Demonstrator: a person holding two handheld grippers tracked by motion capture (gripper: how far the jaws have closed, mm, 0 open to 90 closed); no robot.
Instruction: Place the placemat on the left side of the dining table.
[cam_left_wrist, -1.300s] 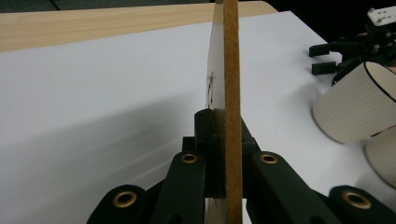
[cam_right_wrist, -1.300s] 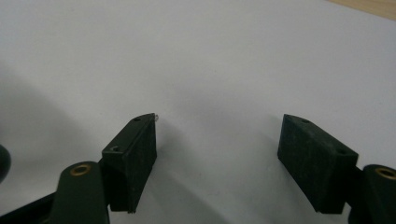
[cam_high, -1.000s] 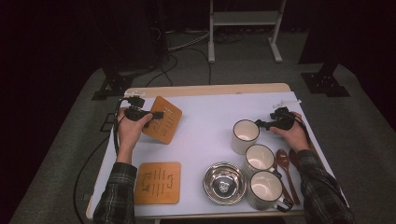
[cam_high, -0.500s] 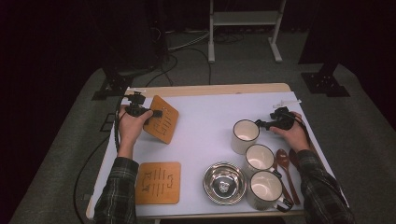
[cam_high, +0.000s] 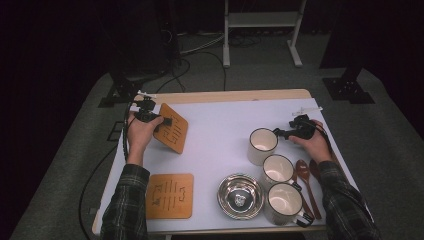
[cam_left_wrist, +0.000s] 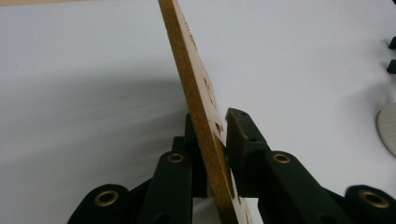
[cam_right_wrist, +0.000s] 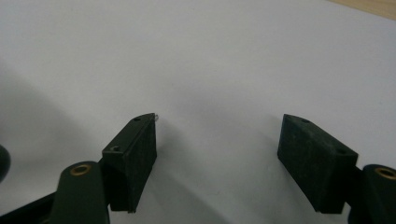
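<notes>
Wooden coaster (cam_left_wrist: 198, 88) stands tilted on edge between the left hand-held gripper (cam_left_wrist: 219, 140) jaws, which have just been opening, releasing it onto the surface (cam_high: 220, 130). Next, I judge, withdraw clear. The right hand-held gripper (cam_right_wrist: 219, 154) is open, empty.

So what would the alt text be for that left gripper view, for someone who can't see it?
A thin wooden coaster stands on edge between the two black jaws of the left hand-held gripper, which have just been opening; a narrow gap shows beside the right-side pad. Behind it lies the white table.
</notes>
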